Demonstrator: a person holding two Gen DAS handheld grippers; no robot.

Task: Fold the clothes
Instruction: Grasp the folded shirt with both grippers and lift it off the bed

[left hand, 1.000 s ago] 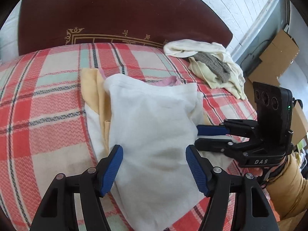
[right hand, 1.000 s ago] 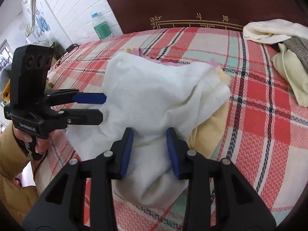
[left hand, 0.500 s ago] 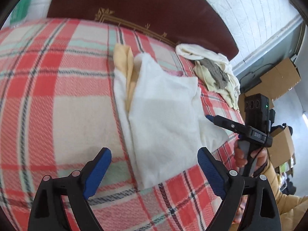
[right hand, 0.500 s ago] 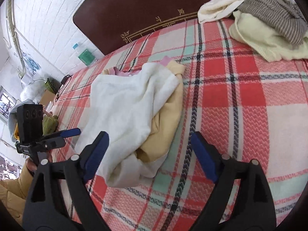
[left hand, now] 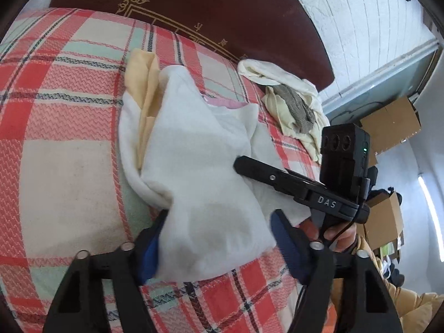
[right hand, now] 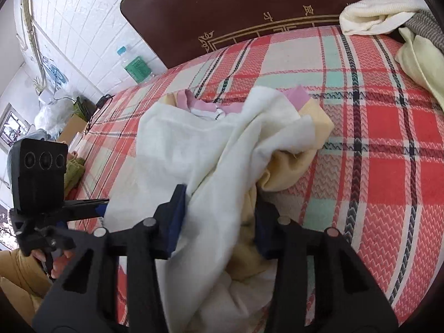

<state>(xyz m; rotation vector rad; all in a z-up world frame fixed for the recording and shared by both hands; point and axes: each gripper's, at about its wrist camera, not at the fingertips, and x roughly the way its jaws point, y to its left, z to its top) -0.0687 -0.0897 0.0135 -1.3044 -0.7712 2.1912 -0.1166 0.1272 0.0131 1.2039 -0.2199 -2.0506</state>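
Note:
A white fleece garment (left hand: 199,166) with yellow (left hand: 144,88) and pink parts lies folded on the plaid bed. My left gripper (left hand: 219,236) is at its near end. Its jaws stand half apart with the white cloth filling the gap and draped over the left finger (left hand: 149,247). My right gripper (right hand: 219,216) has white and yellow cloth (right hand: 244,199) bunched tight between its pads. In the left wrist view the right gripper (left hand: 244,166) rests on the garment's right side. The right wrist view shows the left gripper (right hand: 102,208) at the garment's left edge.
Several unfolded cream and grey clothes (left hand: 291,102) are piled at the bed's far right, by the dark headboard (left hand: 222,8). Cardboard boxes (left hand: 391,122) stand beyond the bed's right side. A green-labelled bottle (right hand: 133,63) stands left of the headboard. The person's hand (left hand: 338,236) holds the right gripper's handle.
Both grippers were wide open and drawn back half a second ago. They have come forward onto the garment's near end and their jaws have narrowed around the cloth.

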